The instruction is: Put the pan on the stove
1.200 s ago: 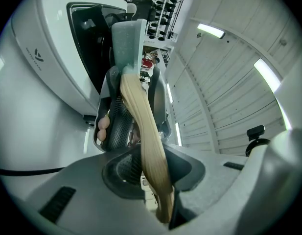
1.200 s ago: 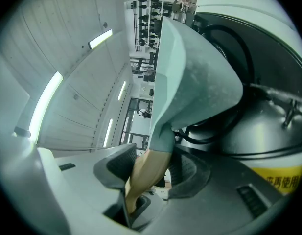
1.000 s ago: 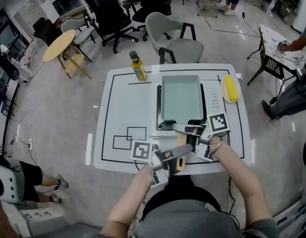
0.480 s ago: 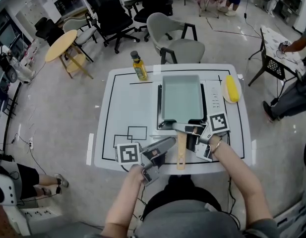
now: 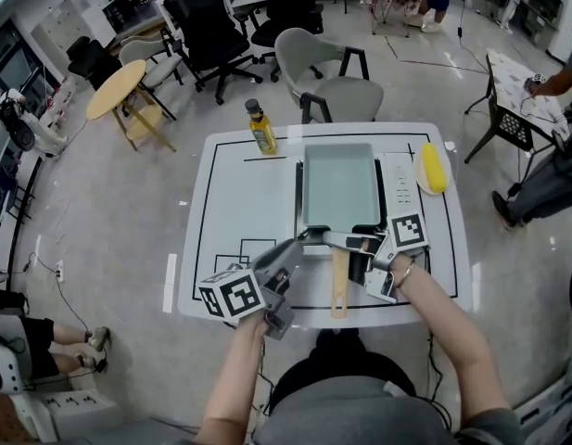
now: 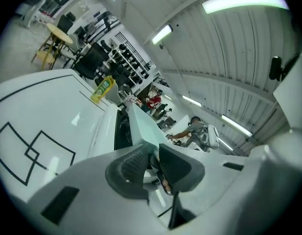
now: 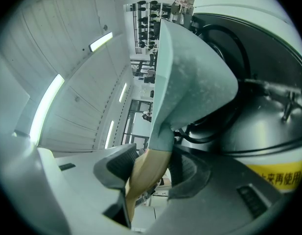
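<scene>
Item: pale green rectangular pan [image 5: 339, 185] with a wooden handle [image 5: 338, 286], lying over the burner of the white portable gas stove [image 5: 395, 184] in the middle of the white table with black line markings [image 5: 230, 202]. Whether the pan sits squarely on the burner supports cannot be told. The handle is pinched near its root by the right gripper [image 5: 346, 246], and in the right gripper view the wood is seen pressed between both pads. The left gripper [image 5: 293, 246] is held just beside the pan's near left corner. Its jaws have just been closing and now stand a narrow gap apart, with nothing between them. Hazards, as judged: if the handle were let go before the pan is seated flat, the long handle, which reaches toward the table's front edge, could tip or swing the pan off the burner. A careless pull as the right gripper is withdrawn could drag the pan askew. The left gripper, being so near the corner, could knock the pan sideways. The yellow oil bottle with a dark cap [image 5: 259, 125], just beyond the stove's far left corner, could be toppled if the pan were pushed too far back. Count: pans, one; stoves, one; bottles, one; white plates [image 5: 419, 170], one, bearing one yellow elongated item [image 5: 434, 165]; grippers, two; tables in use, one.
</scene>
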A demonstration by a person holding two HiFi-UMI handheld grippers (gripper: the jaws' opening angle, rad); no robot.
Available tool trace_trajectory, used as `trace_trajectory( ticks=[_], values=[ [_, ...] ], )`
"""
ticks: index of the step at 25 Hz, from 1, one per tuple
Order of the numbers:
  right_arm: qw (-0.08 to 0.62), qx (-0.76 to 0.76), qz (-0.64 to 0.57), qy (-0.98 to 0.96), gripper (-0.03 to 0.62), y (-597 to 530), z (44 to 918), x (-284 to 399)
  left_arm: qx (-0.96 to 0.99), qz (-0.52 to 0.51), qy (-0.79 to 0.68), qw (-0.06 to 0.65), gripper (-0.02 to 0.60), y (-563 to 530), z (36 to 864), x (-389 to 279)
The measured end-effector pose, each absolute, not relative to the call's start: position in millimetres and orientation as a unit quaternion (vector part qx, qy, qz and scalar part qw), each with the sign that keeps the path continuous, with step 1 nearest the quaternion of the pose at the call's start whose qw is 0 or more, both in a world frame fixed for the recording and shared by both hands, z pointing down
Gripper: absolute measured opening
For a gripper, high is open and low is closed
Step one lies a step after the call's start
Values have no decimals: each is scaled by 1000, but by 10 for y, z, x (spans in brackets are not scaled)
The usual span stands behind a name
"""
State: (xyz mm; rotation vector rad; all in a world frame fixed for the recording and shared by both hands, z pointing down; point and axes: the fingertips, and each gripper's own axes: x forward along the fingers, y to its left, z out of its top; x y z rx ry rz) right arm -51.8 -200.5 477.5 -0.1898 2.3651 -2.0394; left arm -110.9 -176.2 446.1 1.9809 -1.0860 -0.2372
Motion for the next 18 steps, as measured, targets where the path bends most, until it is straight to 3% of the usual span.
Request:
trace_trajectory(
  ticks=[7, 18],
  values=[
    [8, -61, -647, 760, 193, -2016, 4790, -499, 794, -44, -510, 329, 8, -1833, 4416, -1191],
    [8, -58, -635, 770, 201, -2021, 4763, -512, 792, 39, -556, 248, 6, -1858, 4429, -1267]
  ],
)
